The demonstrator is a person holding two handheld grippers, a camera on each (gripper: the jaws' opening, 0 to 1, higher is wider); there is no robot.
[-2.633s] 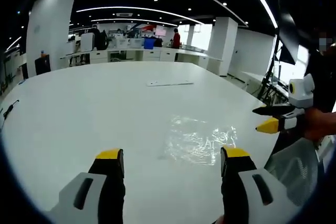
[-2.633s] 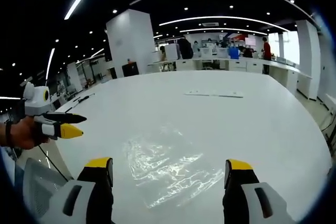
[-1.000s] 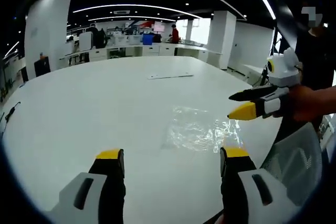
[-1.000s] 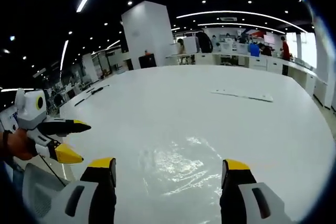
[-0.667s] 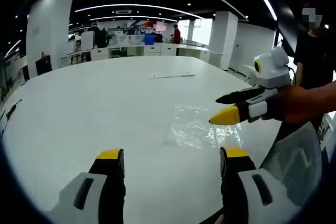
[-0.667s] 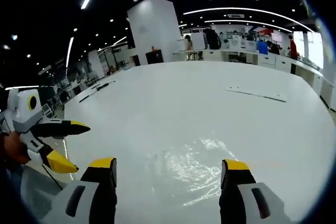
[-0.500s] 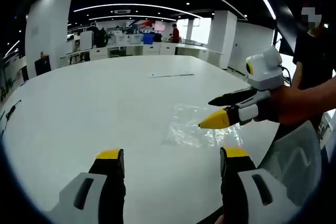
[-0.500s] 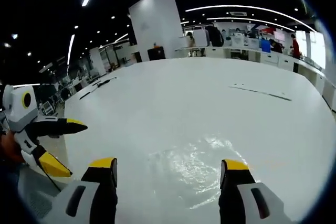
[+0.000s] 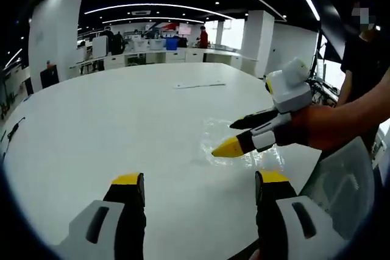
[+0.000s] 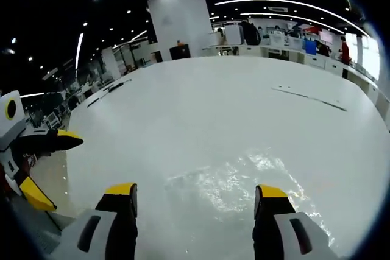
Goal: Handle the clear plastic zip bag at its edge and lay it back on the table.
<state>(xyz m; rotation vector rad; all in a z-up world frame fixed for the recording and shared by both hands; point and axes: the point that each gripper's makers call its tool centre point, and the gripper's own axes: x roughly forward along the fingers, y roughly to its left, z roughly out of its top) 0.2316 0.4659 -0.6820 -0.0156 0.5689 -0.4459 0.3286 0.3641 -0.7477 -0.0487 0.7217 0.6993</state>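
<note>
My right claw (image 9: 234,136), jaws spread, has slid in over the crinkled clear plastic zip bag (image 10: 234,187); left claw (image 9: 198,184) stays spread at six o'clock.

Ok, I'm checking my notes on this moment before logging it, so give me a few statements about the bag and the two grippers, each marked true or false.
1. The clear zip bag lies flat on the white table. True.
2. The right gripper has its jaws shut on the bag's edge. False: its jaws are open, above the bag in the left gripper view.
3. The left gripper is open and holds nothing. True.
4. A long thin flat item lies farther out on the table. True.
5. The bag is hanging in the air. False: it rests on the table.
</note>
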